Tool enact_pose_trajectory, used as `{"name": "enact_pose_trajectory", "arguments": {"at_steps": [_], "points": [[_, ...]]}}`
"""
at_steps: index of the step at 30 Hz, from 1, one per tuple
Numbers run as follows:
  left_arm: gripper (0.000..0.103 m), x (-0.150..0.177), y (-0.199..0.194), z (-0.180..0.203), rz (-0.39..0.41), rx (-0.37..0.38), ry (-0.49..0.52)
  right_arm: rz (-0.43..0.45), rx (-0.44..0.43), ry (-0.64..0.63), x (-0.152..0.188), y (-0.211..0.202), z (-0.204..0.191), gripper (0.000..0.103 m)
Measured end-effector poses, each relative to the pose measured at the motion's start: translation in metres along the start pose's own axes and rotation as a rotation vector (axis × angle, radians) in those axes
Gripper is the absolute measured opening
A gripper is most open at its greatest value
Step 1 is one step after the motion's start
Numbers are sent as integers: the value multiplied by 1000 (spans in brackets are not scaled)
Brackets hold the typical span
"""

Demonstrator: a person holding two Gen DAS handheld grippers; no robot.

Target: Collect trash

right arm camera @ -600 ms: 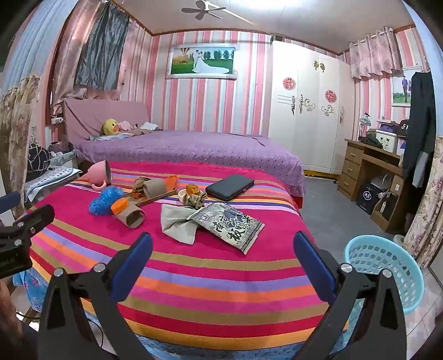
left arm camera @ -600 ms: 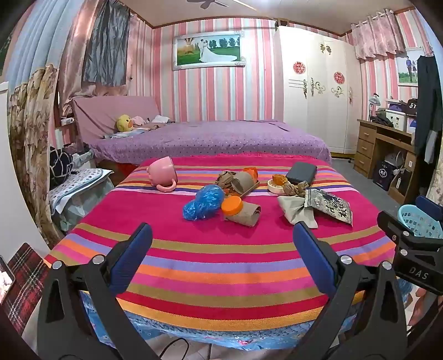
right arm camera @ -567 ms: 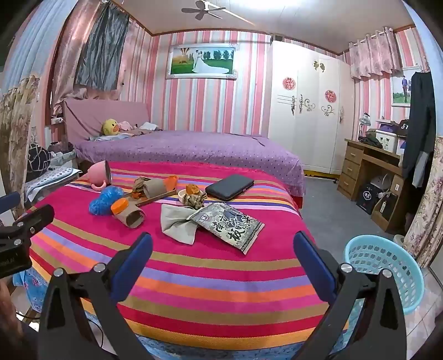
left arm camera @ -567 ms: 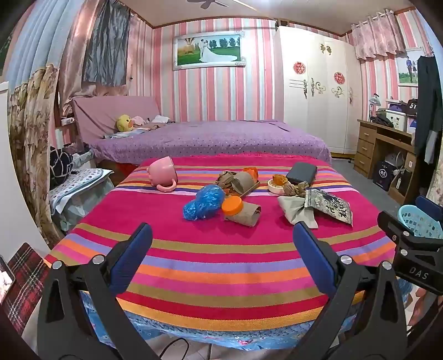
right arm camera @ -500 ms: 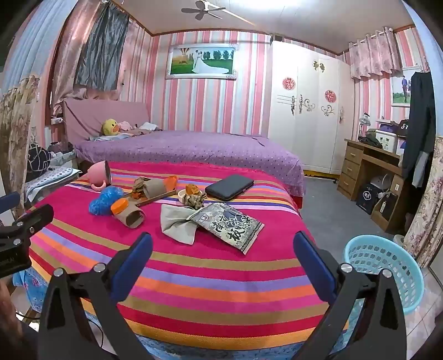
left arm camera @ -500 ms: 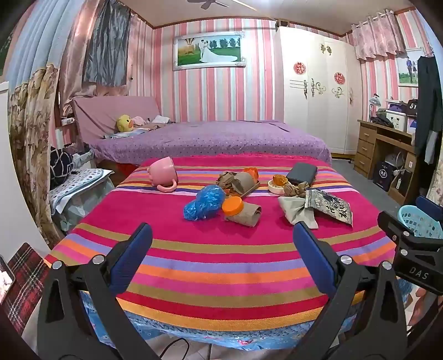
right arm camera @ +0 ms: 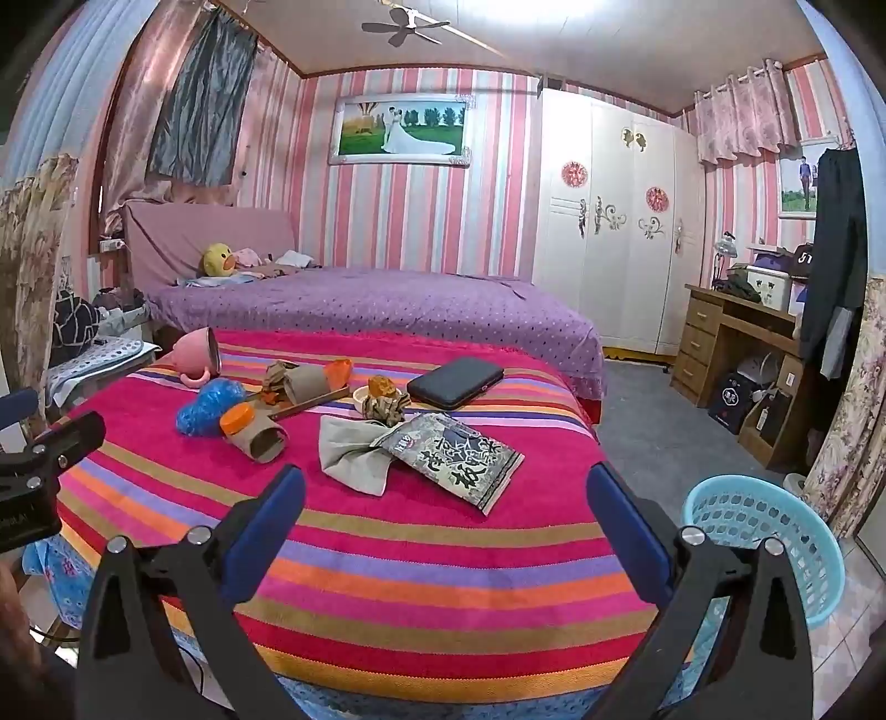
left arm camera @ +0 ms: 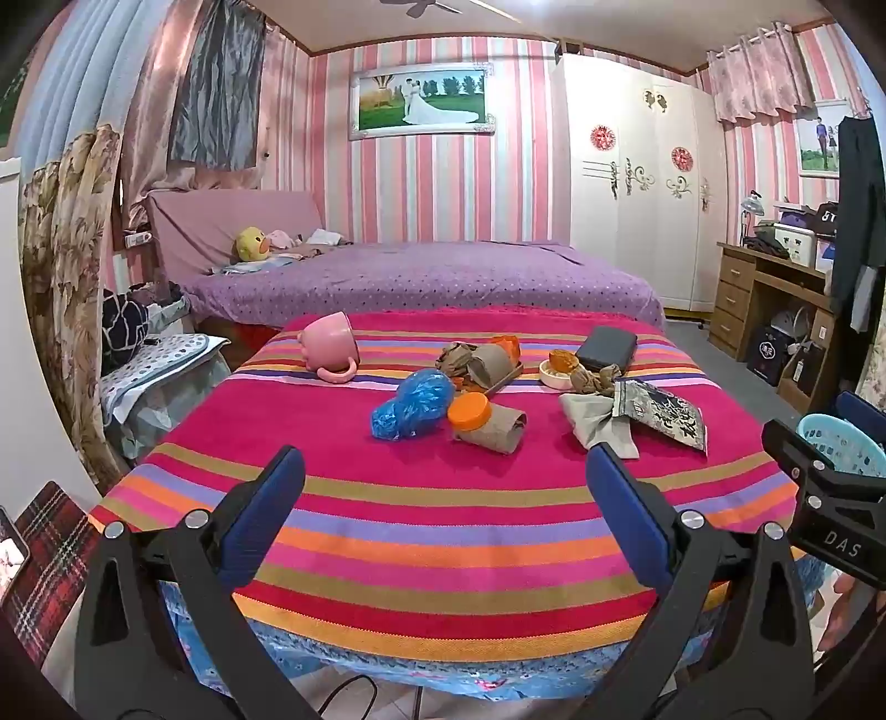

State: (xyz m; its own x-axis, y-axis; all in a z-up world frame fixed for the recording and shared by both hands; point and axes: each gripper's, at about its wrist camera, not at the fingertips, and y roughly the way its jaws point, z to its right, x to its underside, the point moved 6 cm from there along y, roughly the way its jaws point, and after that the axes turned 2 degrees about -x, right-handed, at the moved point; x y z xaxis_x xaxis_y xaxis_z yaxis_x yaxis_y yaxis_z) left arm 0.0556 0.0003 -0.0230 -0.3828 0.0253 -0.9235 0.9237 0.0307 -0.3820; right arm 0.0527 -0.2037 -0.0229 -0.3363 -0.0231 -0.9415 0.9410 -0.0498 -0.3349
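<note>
Left wrist view: the left claw (left arm camera: 443, 493) was wide open with nothing in it, hanging over the near edge of the worktop (left arm camera: 421, 531). The worktop wore a striped cloth in pink, orange, purple and gold. The trash lay in the middle of it, well apart from the claw: a crumpled blue plastic bag (left arm camera: 412, 404), a brown paper roll (left arm camera: 493, 427) with an orange lid (left arm camera: 469, 412) touching it, a scrunched grey cloth (left arm camera: 595, 423), and a dark snack packet (left arm camera: 662, 416) with white writing too small to read. A pink cup (left arm camera: 329, 346) lay tipped on its side at the far left. At the right edge, the other claw's black body showed the letters "DAS" (left arm camera: 840, 545). Behind the worktop stood a purple bed (left arm camera: 421, 285), pink striped walls and a white wardrobe (left arm camera: 631, 199).

Right wrist view: the right claw (right arm camera: 443, 498) was wide open too and held nothing. The snack packet (right arm camera: 462, 461) lay nearest to it, just beside the grey cloth (right arm camera: 354, 451). The big white letters on the packet were not in a script I could read. A black case (right arm camera: 455, 382) lay farther back. A light blue basket (right arm camera: 769, 548) stood on the floor to the right of the worktop. A wooden desk (right arm camera: 736, 354) stood by the far wall, and a fan (right arm camera: 404, 29) hung from the ceiling.
</note>
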Motion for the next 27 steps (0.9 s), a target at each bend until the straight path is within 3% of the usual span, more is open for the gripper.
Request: {"name": "enact_pose_trajectory", "arguments": {"at_steps": [27], "points": [[98, 2, 1, -6, 3, -1, 0, 6, 2, -4, -1, -2, -1, 99]]}}
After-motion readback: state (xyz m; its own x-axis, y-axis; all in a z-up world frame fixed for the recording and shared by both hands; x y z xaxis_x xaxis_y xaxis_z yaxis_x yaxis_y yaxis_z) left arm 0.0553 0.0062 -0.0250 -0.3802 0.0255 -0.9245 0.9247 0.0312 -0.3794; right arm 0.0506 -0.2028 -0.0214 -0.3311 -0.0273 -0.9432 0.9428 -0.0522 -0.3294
